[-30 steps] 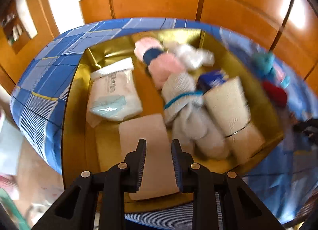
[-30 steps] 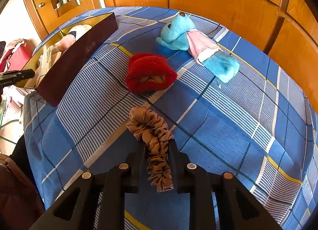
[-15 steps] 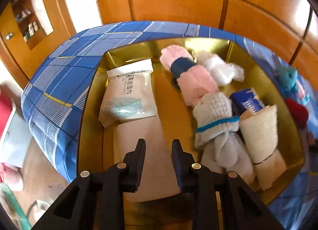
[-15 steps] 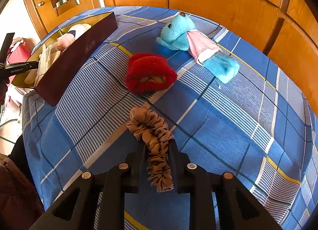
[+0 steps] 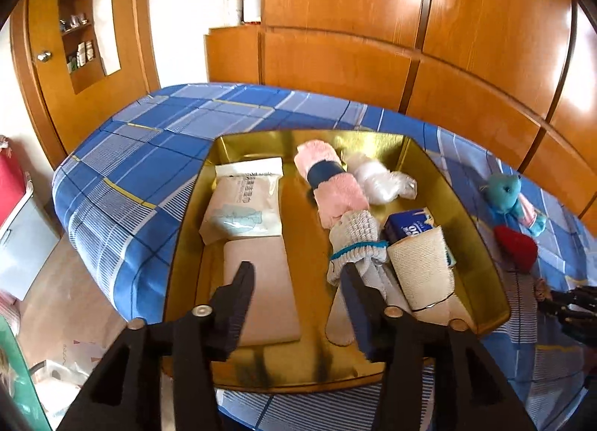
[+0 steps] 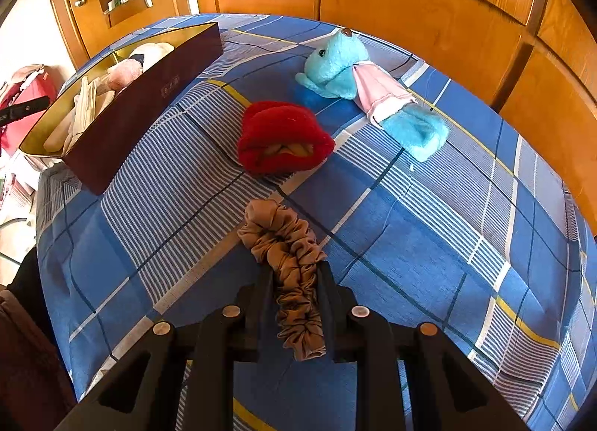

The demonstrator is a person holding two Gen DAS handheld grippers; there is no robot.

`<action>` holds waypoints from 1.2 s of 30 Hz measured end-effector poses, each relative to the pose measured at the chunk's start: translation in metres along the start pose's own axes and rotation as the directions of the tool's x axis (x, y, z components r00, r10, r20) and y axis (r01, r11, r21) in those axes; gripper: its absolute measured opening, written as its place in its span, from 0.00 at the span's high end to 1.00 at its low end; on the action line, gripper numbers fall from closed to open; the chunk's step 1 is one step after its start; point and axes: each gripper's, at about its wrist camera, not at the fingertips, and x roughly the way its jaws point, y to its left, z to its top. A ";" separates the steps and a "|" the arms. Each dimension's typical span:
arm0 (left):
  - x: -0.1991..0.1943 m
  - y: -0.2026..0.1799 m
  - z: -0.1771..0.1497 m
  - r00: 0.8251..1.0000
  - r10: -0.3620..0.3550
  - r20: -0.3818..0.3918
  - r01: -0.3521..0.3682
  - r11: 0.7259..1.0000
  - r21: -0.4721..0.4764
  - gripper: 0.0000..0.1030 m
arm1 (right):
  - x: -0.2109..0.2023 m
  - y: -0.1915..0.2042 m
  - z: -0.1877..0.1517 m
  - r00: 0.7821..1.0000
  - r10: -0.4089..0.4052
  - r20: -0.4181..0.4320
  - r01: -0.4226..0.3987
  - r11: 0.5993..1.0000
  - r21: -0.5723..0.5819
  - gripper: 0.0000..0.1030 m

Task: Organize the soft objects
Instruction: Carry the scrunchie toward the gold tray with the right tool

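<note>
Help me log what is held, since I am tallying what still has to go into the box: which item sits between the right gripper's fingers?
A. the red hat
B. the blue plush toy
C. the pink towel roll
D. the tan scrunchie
D: the right gripper is closed on the tan scrunchie, lying on the blue plaid bedspread.

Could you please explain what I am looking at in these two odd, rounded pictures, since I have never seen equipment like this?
There is no robot: a person holds a hand-held tool with two jaws in each hand, each with a wide-angle camera looking along them. The left gripper hangs over a gold-lined box of soft things, its jaws opening with nothing between them. The right gripper is shut on a tan scrunchie lying on the blue checked bedspread. A red hat and a blue plush toy lie beyond it, outside the box.
</note>
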 end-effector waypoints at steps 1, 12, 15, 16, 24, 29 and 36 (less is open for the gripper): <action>-0.003 0.001 -0.001 1.000 0.001 0.006 -0.001 1.000 -0.004 0.42 | 0.000 0.000 0.000 1.000 -0.001 0.000 0.001 1.000 0.001 0.78; -0.013 0.009 -0.011 1.000 0.017 0.016 -0.016 0.998 -0.053 0.32 | -0.001 0.001 -0.002 1.000 -0.028 0.006 0.028 1.000 -0.001 0.78; -0.016 0.012 -0.012 1.000 0.020 0.022 -0.019 0.998 -0.066 0.26 | -0.001 0.003 -0.002 0.999 -0.047 0.009 0.047 0.999 -0.006 0.80; -0.017 0.013 -0.013 1.000 0.021 0.022 -0.020 0.997 -0.069 0.26 | -0.001 0.005 -0.003 0.998 -0.061 0.010 0.061 0.998 -0.014 0.80; -0.020 0.021 -0.018 0.999 0.035 0.017 -0.034 0.996 -0.083 0.21 | -0.001 0.005 0.001 0.997 -0.072 -0.007 0.073 0.997 0.028 0.81; -0.023 0.026 -0.019 0.999 0.048 0.024 -0.046 0.996 -0.077 0.21 | 0.000 0.000 0.006 0.997 -0.065 -0.033 0.068 0.994 0.087 0.82; -0.027 0.042 -0.020 0.998 0.055 0.033 -0.052 0.993 -0.109 0.21 | -0.008 -0.006 0.015 0.999 -0.027 -0.027 0.032 0.981 0.191 0.83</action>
